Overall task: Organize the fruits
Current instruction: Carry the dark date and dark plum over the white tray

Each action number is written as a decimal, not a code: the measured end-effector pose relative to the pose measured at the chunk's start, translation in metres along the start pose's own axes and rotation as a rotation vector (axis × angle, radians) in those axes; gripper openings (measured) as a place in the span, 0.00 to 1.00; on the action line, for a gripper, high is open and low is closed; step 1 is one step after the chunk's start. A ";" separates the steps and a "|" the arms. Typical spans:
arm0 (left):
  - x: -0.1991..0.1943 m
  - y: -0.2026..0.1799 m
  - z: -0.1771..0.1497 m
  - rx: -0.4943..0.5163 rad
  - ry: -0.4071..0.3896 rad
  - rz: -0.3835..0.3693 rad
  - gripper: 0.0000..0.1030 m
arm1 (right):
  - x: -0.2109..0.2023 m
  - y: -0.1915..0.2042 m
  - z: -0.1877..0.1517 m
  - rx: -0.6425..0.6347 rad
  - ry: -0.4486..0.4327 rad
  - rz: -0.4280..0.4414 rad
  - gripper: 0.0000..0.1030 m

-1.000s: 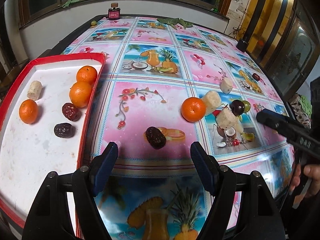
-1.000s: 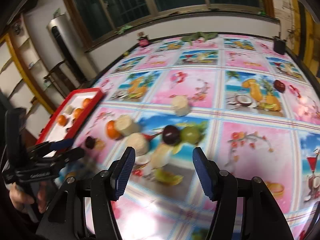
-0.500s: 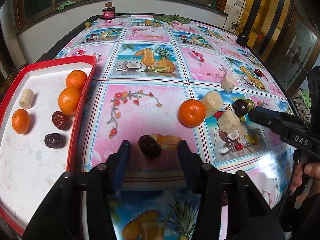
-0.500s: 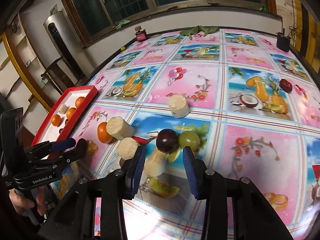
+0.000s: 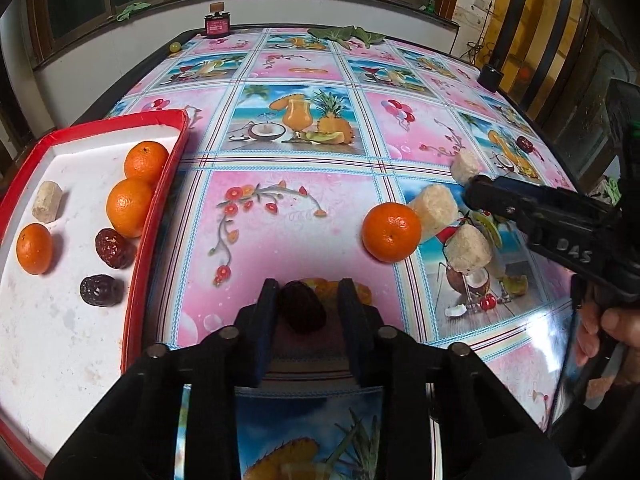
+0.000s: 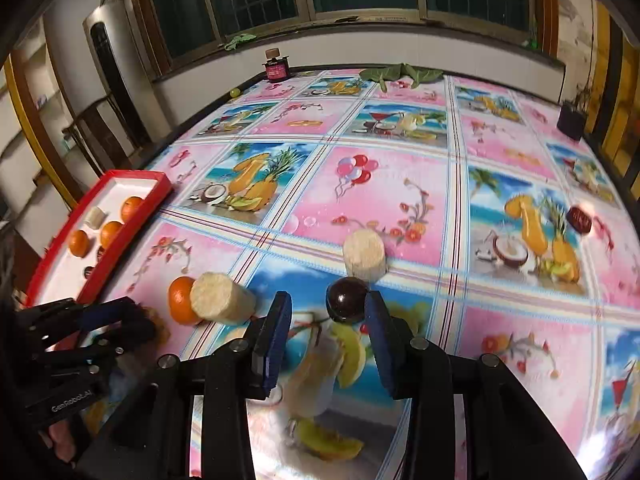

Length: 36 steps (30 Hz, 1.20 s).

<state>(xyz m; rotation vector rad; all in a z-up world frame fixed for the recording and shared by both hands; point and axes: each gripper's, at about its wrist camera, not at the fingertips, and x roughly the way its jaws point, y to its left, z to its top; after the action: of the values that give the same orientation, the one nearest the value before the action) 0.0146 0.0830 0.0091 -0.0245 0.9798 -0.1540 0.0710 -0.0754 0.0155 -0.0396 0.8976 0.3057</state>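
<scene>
My left gripper [image 5: 308, 300] stands around a dark red date [image 5: 301, 307] on the table; its left pad touches the date and a small gap shows at the right pad. The red tray [image 5: 154, 216] at the left holds three oranges [image 5: 129, 207], two dates [image 5: 100, 290] and a pale cane piece [image 5: 47, 201]. My right gripper [image 6: 326, 312] is open, its pads on either side of a dark round fruit [image 6: 346, 299] lying just beyond them. An orange [image 5: 391, 232] and pale cane pieces [image 5: 435, 206] lie between the grippers.
Another cane piece [image 6: 365, 255] stands just beyond the dark fruit. A dark red date [image 6: 579, 219] lies far right. A small red jar [image 6: 277, 68], green leaves [image 6: 400, 73] and a black pot [image 6: 571, 122] sit at the far table edge.
My left gripper has moved forward and narrowed its jaws around the date. My right gripper has moved forward toward the dark round fruit and narrowed from wide open.
</scene>
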 end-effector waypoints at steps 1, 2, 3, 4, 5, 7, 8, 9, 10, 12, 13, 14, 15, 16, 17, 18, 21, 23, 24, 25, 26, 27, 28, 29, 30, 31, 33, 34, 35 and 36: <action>0.000 0.000 0.000 0.001 0.001 0.001 0.20 | 0.002 0.004 0.001 -0.026 -0.006 -0.026 0.38; 0.000 -0.001 0.000 0.005 0.002 0.001 0.19 | 0.004 0.007 0.002 -0.051 -0.009 -0.051 0.38; 0.000 -0.001 0.000 0.005 0.000 0.001 0.19 | 0.006 0.009 0.001 -0.070 -0.011 -0.072 0.37; 0.000 -0.001 0.000 0.005 0.000 -0.001 0.19 | 0.008 0.013 0.000 -0.103 -0.016 -0.107 0.35; -0.001 -0.001 -0.001 0.003 0.000 -0.004 0.19 | 0.009 0.015 -0.001 -0.127 -0.022 -0.134 0.32; 0.000 -0.001 -0.001 0.005 0.000 -0.004 0.19 | 0.010 0.018 -0.005 -0.174 -0.034 -0.187 0.26; 0.000 -0.001 -0.002 0.003 0.000 -0.005 0.19 | 0.011 0.018 -0.006 -0.188 -0.037 -0.201 0.25; 0.000 -0.001 -0.001 0.002 0.000 -0.006 0.19 | 0.010 0.018 -0.007 -0.191 -0.042 -0.199 0.25; 0.000 -0.001 -0.002 0.003 0.001 -0.005 0.19 | 0.009 0.017 -0.007 -0.187 -0.045 -0.198 0.24; 0.000 -0.001 -0.001 0.004 -0.001 -0.004 0.19 | 0.007 0.014 -0.007 -0.166 -0.046 -0.187 0.24; -0.001 -0.001 -0.001 0.005 -0.002 -0.004 0.19 | 0.005 0.012 -0.007 -0.154 -0.048 -0.181 0.24; -0.001 -0.001 -0.002 0.004 -0.004 -0.004 0.19 | 0.002 0.012 -0.007 -0.140 -0.051 -0.166 0.24; -0.001 -0.002 -0.002 0.004 -0.005 -0.006 0.19 | -0.001 0.012 -0.007 -0.133 -0.053 -0.154 0.24; -0.001 -0.002 -0.003 0.005 -0.007 -0.008 0.18 | -0.005 0.013 -0.007 -0.127 -0.057 -0.139 0.24; -0.002 -0.003 -0.003 0.005 -0.010 -0.011 0.18 | -0.009 0.014 -0.007 -0.125 -0.060 -0.127 0.24; -0.003 -0.003 -0.003 0.003 -0.012 -0.015 0.18 | -0.013 0.016 -0.007 -0.121 -0.063 -0.112 0.24; -0.006 -0.003 -0.004 0.002 -0.019 -0.026 0.18 | -0.022 0.018 -0.006 -0.102 -0.072 -0.066 0.24; -0.009 -0.002 -0.005 -0.002 -0.024 -0.036 0.18 | -0.029 0.018 -0.005 -0.078 -0.076 -0.028 0.24; -0.011 -0.001 -0.005 -0.006 -0.027 -0.041 0.18 | -0.031 0.018 -0.004 -0.065 -0.078 -0.006 0.24; -0.013 0.000 -0.006 -0.009 -0.031 -0.046 0.18 | -0.035 0.017 -0.004 -0.050 -0.083 0.021 0.24; -0.014 0.002 -0.006 -0.014 -0.034 -0.052 0.18 | -0.038 0.017 -0.004 -0.044 -0.087 0.035 0.24; -0.016 0.003 -0.007 -0.019 -0.037 -0.058 0.18 | -0.041 0.018 -0.005 -0.039 -0.091 0.048 0.24; -0.018 0.005 -0.008 -0.025 -0.042 -0.065 0.18 | -0.044 0.017 -0.006 -0.035 -0.095 0.063 0.24; -0.021 0.007 -0.009 -0.031 -0.049 -0.075 0.18 | -0.048 0.017 -0.007 -0.028 -0.100 0.084 0.24; -0.023 0.009 -0.010 -0.035 -0.054 -0.081 0.18 | -0.051 0.017 -0.008 -0.023 -0.107 0.105 0.24; -0.026 0.012 -0.012 -0.041 -0.059 -0.085 0.18 | -0.054 0.016 -0.010 -0.020 -0.113 0.119 0.24; -0.030 0.015 -0.014 -0.049 -0.065 -0.088 0.18 | -0.061 0.018 -0.013 -0.022 -0.125 0.143 0.24; -0.032 0.017 -0.015 -0.052 -0.067 -0.089 0.18 | -0.063 0.019 -0.015 -0.026 -0.130 0.149 0.24; -0.034 0.018 -0.015 -0.055 -0.069 -0.092 0.18 | -0.065 0.020 -0.015 -0.028 -0.133 0.154 0.24; -0.035 0.019 -0.015 -0.057 -0.071 -0.094 0.18 | -0.066 0.021 -0.015 -0.031 -0.135 0.160 0.24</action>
<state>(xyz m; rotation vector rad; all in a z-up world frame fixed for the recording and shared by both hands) -0.0151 0.1079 0.0278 -0.1275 0.9129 -0.2100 0.0148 -0.0741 0.0592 0.0241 0.7635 0.4664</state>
